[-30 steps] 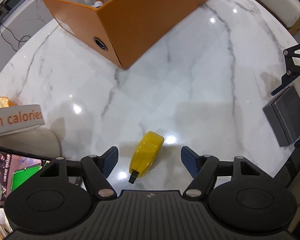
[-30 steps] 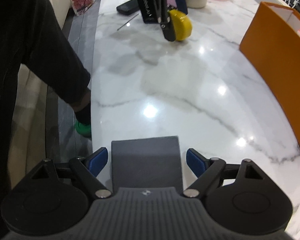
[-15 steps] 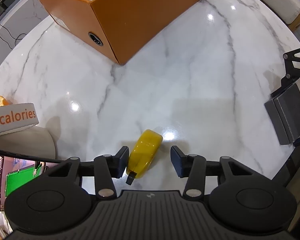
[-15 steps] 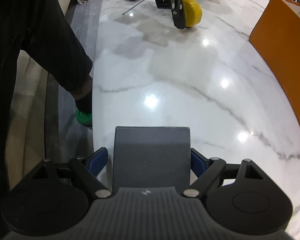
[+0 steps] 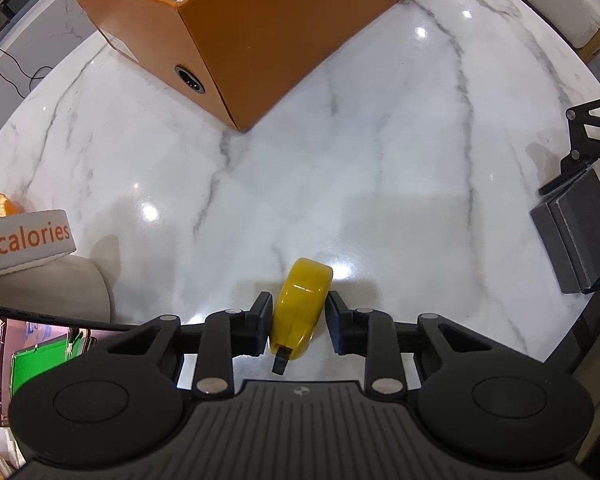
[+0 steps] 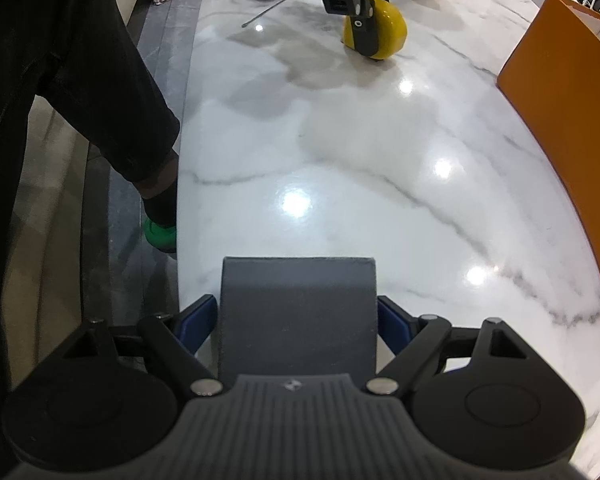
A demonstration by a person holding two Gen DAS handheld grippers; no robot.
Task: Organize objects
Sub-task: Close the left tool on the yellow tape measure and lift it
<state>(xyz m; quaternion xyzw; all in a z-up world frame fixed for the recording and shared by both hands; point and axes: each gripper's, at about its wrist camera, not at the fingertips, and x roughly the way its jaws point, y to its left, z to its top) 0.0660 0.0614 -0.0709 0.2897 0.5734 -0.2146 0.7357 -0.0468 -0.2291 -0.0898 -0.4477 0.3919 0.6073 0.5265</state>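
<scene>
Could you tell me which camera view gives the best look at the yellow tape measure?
The left wrist view: the yellow tape measure sits close and unobstructed between the left gripper's closing jaws, its black tab showing. In the right wrist view it is far off near the top edge, partly hidden behind that gripper's finger.

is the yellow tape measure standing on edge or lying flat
On edge: the yellow tape measure stands on its narrow rim between the left gripper pads.
</scene>
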